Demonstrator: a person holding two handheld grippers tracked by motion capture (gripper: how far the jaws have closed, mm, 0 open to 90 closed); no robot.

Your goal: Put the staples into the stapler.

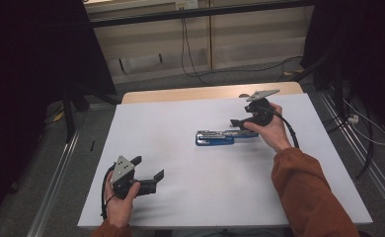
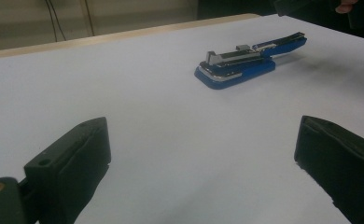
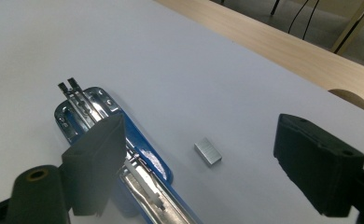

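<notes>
Blue stapler (image 1: 215, 138) lies opened flat near the middle of the white table (image 1: 190, 187), metal magazine up. No brand or writing readable on it. Small silver staple block (image 3: 208, 153) sits on the table just beside the stapler, not touching. Right gripper (image 1: 241, 123) is over the stapler's far end, jaws wide apart, holding nothing. Left gripper (image 1: 148, 169) is near the front-left edge, well apart from the stapler, jaws wide apart, empty.

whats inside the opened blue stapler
The blue stapler lies open on the white table, baring its metal staple channel. The right gripper covers part of it. A staple block lies beside it.
</notes>
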